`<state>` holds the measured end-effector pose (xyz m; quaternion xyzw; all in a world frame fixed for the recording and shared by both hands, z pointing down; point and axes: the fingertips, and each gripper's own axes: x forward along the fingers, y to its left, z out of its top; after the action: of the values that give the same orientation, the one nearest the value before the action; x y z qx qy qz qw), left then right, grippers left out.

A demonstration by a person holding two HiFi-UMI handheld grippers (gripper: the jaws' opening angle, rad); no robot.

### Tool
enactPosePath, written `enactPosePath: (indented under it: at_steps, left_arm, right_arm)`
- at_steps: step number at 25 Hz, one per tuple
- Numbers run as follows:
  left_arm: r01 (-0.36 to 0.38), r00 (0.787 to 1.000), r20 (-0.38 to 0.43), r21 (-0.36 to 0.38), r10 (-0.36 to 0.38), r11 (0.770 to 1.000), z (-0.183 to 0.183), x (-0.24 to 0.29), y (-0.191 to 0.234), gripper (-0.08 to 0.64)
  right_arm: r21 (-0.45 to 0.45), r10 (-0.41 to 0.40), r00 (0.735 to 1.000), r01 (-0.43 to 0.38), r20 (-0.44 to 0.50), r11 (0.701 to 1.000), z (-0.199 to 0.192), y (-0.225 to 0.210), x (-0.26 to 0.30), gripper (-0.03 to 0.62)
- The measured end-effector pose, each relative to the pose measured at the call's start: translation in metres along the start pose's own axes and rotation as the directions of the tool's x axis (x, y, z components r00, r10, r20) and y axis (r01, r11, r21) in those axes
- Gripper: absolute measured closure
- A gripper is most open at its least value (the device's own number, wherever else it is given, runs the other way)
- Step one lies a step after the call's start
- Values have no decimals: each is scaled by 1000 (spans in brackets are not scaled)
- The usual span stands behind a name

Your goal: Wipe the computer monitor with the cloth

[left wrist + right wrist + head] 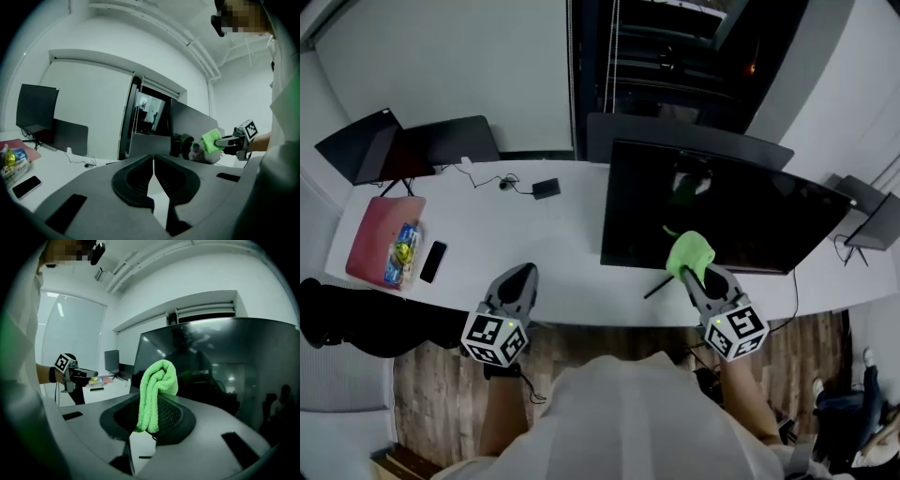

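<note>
Monitor (pixel 225 362) (its right edge) seemingly runs out of frame.

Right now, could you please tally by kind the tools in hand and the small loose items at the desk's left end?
Grippers: 2, left gripper and right gripper
Green cloth: 1, in the right claw
Phone: 1
Red pad: 1
Colourful packet: 1, on the pad
Total: 6
</note>
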<state>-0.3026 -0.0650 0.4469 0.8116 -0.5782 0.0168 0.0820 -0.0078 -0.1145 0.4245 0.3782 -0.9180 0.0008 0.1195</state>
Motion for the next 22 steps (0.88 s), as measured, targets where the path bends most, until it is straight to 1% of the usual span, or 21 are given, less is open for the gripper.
enactPosePath:
  at_steps: [3, 6, 16, 22]
  left_arm:
    - [-25, 1000, 6, -4, 25, 1000, 3, 2, 9, 535]
    - [-29, 1000, 8, -8, 29, 1000, 5, 6, 9, 535]
    - [46, 999, -20, -5, -46, 999, -1, 21, -21, 535]
    - [55, 998, -34, -8, -55, 998, -4, 20, -24, 535]
  right_arm:
    - [51, -92, 996, 91, 12, 995, -9, -23, -21, 523]
    - [63, -133, 991, 131, 24, 989, -10, -33, -35, 523]
    - [63, -125, 992, 123, 30, 990, -16, -19, -40, 523]
    - [65, -137, 990, 134, 35, 989, -13, -19, -45, 523]
